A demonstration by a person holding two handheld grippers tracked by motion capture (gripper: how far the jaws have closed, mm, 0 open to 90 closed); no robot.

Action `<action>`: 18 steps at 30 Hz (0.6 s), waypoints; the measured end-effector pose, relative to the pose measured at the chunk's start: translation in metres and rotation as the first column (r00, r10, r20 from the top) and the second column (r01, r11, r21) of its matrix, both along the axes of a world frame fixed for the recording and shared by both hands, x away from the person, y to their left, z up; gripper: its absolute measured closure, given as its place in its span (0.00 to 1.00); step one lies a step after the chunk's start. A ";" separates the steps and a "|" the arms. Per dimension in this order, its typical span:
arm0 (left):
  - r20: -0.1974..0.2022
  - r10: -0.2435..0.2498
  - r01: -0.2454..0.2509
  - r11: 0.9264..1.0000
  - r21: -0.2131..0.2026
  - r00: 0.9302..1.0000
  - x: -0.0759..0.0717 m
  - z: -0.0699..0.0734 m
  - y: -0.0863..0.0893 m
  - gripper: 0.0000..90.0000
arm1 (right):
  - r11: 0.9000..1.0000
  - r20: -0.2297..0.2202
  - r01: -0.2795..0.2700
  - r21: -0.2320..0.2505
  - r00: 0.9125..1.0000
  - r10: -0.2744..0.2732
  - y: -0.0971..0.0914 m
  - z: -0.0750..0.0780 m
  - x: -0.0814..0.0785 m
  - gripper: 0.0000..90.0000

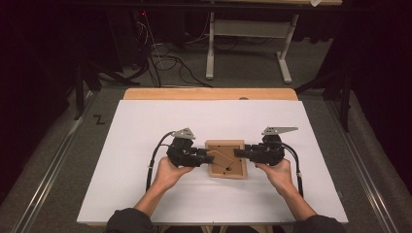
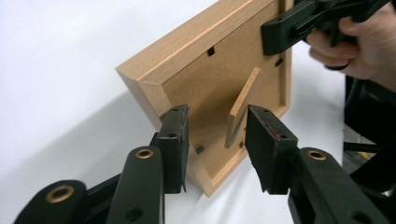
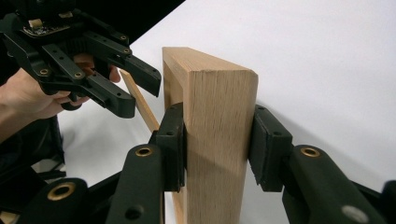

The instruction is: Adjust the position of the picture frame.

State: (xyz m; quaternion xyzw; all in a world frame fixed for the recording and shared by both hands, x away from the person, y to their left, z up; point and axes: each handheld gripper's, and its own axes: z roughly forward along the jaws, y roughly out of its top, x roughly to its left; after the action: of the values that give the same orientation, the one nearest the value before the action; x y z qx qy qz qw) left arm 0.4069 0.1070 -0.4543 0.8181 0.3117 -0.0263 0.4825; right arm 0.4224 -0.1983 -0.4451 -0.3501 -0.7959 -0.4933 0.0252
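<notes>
Right gripper (image 3: 217, 149) clamps the upright frame (image 3: 217, 121) edge; left gripper (image 2: 215, 140) (jaws parted) straddles its back stand (image 2: 240, 109).

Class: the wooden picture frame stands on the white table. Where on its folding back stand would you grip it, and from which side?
Grip the back stand near its free lower end, across its thin faces, coming from the frame's open back side. It juts clear of the back panel there, leaving room for the left tongs, which sit open around it, while the right tongs pinch the frame's edge.
</notes>
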 end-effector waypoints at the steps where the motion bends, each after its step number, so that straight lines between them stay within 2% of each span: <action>1: 0.003 0.002 -0.002 1.000 0.004 1.000 0.000 0.000 0.000 0.66 | 1.000 0.003 0.001 -0.005 1.000 -0.001 0.000 0.001 -0.001 0.69; 9: 0.025 0.007 -0.008 0.999 0.051 1.000 -0.003 0.000 -0.003 0.65 | 0.997 0.055 -0.001 -0.082 0.998 0.006 0.003 0.014 -0.004 0.69; 14: 0.039 0.004 -0.005 1.000 0.029 0.999 -0.004 0.002 -0.002 0.66 | 0.992 0.070 0.005 -0.127 0.998 0.004 0.008 0.021 -0.006 0.69; 18: 0.047 -0.013 0.012 1.000 0.022 0.999 -0.008 0.005 -0.002 0.69 | 0.990 0.076 0.014 -0.142 0.997 -0.003 0.011 0.023 -0.006 0.69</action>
State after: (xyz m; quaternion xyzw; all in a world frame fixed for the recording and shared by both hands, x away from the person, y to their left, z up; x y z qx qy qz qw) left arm 0.3994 0.1054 -0.4495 0.8255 0.2956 -0.0068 0.4808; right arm 0.4168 -0.1869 -0.4219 -0.3356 -0.8279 -0.4482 -0.0322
